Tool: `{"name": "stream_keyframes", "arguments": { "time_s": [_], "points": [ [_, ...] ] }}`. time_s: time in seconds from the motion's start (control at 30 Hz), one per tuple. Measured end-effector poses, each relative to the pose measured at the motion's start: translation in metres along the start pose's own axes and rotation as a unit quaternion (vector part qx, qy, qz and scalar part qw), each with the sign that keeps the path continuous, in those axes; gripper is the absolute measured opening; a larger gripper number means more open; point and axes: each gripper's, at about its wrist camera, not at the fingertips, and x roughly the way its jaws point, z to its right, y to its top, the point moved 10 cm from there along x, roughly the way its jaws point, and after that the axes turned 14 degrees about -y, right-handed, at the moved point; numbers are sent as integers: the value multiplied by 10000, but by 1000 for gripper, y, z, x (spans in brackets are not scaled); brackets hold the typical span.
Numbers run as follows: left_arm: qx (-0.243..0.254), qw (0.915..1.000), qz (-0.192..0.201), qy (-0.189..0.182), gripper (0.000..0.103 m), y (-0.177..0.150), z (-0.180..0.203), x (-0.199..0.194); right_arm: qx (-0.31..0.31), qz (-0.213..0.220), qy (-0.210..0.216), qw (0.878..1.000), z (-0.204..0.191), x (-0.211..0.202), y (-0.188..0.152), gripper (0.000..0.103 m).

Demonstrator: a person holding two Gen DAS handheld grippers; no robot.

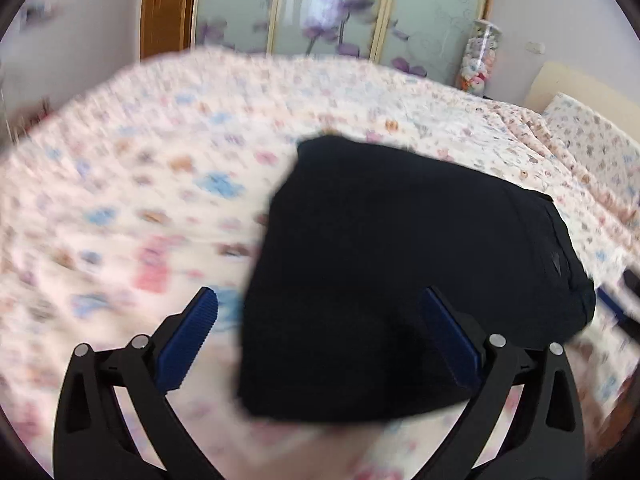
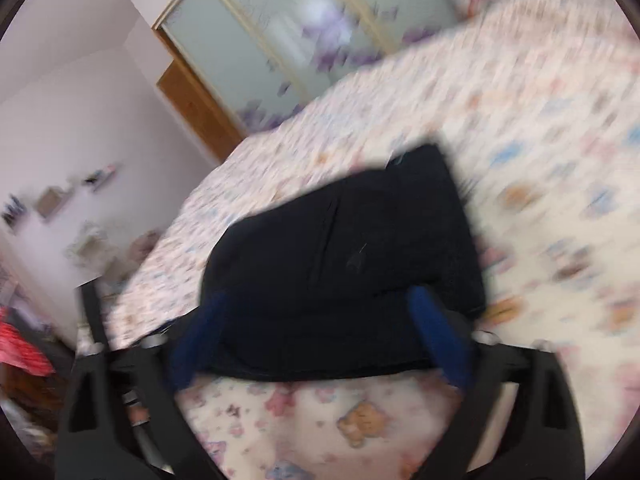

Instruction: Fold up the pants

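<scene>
Black pants (image 1: 400, 264) lie folded into a compact block on the patterned bedsheet (image 1: 132, 200). In the left wrist view my left gripper (image 1: 320, 300) stands open above the block's near left part, one blue pad off the cloth's left edge and the other over the fabric. The same folded pants (image 2: 344, 264) fill the middle of the right wrist view. My right gripper (image 2: 320, 304) is open over the near edge of the block, blue pads spread wide and pressing on nothing. Both views are motion-blurred.
The bed's sheet (image 2: 540, 160) stretches on all sides of the pants. Sliding glass doors with purple flowers (image 1: 340, 20) stand behind the bed. A tall clear jar (image 1: 480, 58) and a pillow (image 1: 592, 140) sit at the far right. Cluttered items (image 2: 24, 344) lie beside the bed.
</scene>
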Motion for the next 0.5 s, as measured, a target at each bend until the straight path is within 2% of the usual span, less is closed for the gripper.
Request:
{"name": "stream_keyframes", "arguments": {
  "time_s": [0.07, 0.23, 0.33, 0.4, 0.5],
  "points": [
    [404, 9982, 363, 242, 101, 2, 4, -34, -309, 570, -222, 9976, -7, -32, 7, 102],
    [906, 9896, 985, 523, 101, -12, 22, -94, -964, 1296, -945, 9823, -24, -79, -5, 102],
    [846, 9885, 1108, 585, 101, -28, 27, -115, -1063, 1333, -1289, 9769, -25, -94, -31, 102],
    [818, 9889, 1145, 483, 101, -45, 31, -120, -1024, 1247, -1329, 9779, -24, -96, -47, 102],
    [750, 9914, 1003, 377, 101, -66, 35, -118, -971, 1164, -1407, 9784, -27, -99, -63, 102]
  ]
}}
